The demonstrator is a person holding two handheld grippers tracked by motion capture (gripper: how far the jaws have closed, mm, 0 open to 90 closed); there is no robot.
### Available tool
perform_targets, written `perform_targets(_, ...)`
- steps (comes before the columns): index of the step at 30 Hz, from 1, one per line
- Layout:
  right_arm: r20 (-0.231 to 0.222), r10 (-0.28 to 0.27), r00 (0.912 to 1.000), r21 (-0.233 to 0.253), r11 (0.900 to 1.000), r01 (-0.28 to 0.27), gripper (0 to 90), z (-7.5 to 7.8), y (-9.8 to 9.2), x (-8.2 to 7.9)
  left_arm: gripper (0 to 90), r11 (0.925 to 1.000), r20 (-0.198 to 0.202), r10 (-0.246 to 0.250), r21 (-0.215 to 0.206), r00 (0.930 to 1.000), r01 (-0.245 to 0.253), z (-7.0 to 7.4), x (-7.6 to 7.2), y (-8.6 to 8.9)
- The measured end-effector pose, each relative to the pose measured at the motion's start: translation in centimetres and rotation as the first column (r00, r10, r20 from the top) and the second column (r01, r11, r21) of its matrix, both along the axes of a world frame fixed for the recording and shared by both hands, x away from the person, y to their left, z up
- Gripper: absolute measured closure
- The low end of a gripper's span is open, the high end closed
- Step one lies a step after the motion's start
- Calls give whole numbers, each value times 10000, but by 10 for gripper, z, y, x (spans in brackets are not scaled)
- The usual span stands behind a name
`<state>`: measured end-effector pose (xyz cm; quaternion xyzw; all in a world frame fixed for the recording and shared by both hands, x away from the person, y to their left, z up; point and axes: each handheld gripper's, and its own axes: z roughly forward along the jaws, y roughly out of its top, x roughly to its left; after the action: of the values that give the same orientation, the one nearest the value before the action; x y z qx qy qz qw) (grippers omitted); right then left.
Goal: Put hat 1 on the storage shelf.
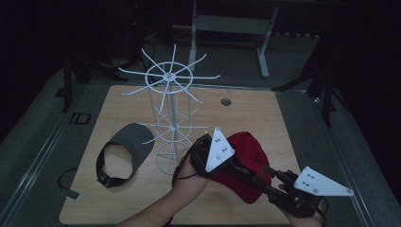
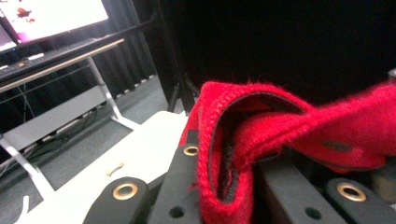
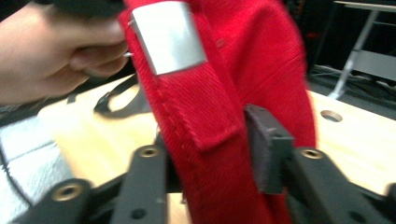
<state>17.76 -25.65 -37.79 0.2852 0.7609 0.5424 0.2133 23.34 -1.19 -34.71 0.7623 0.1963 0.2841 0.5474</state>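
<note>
Red cap held above the bench's near right corner: left tool and right tool both clamp its fabric.

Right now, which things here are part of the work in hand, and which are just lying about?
In hand:
- red cap, gripped from both sides
- left tool, clamped on the cap's edge
- right tool, clamped on the cap's strap
- white wire rack, probably where the cap goes

Lying about:
- grey visor, flat on the table, untouched
- desk beyond the table
</note>
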Motion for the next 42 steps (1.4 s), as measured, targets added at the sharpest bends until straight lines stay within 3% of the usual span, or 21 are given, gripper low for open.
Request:
perform_targets(4,147,508,9986,-68,9987,-507,480,0,-8,-8,900,9996,70,-184,-195,9998,185,-1,-1,4)
perform_targets(7,251,688,9973,303,9971,-695,473,4,-15,-13,900,9995,-70,-174,-270,9998,172,-3,2,8)
perform_targets(10,435,832,9956,579,9946,-857,469,10,-21,-16,900,9976,-77,-565,-408,9984,561,-5,2,13)
perform_targets(11,512,872,9949,786,9927,-910,470,12,-24,-15,900,9941,-50,-943,-534,9955,939,-6,2,15)
perform_targets(13,600,739,9955,791,9938,-785,470,14,-25,-14,900,9938,65,-1007,-461,9949,1008,-6,0,16)
perform_targets(14,687,569,9960,624,9962,-612,470,15,-26,-12,900,9869,46,-1564,-387,9877,1564,-6,0,19)
perform_targets(15,769,448,9960,459,9978,-484,470,18,-26,-6,900,9831,146,-1795,-345,9836,1799,-6,0,22)
perform_targets(17,852,509,9951,346,9979,-540,470,21,-25,0,899,9687,-195,-2455,-431,9692,2445,-6,1,27)
perform_targets(21,1100,1057,9883,-92,9944,-1053,510,27,-17,8,899,9573,-134,-2886,-198,9574,2883,-7,-2,34)
perform_targets(24,1052,1492,9832,-340,9886,-1464,520,29,-8,12,898,9443,-428,-3284,-351,9436,3271,-8,-3,36)
perform_targets(25,995,1673,9809,-446,9855,-1635,522,29,-5,14,898,9370,-534,-3489,-392,9357,3471,-9,-3,36)
perform_targets(28,869,2088,9741,-704,9766,-2031,527,28,3,18,898,9216,-583,-3881,-184,9198,3877,-10,-5,35)
perform_targets(34,838,2468,9654,-1055,9656,-2376,653,27,9,23,897,9151,-570,-4029,-57,9135,4032,-8,-5,35)
perform_targets(39,953,2571,9617,-1124,9627,-2463,711,30,10,26,896,9099,-711,-4149,-311,9071,4137,-6,0,36)
perform_targets(42,1021,2703,9574,-1278,9580,-2568,800,32,11,26,896,9114,-737,-4115,-347,9084,4100,-5,3,37)
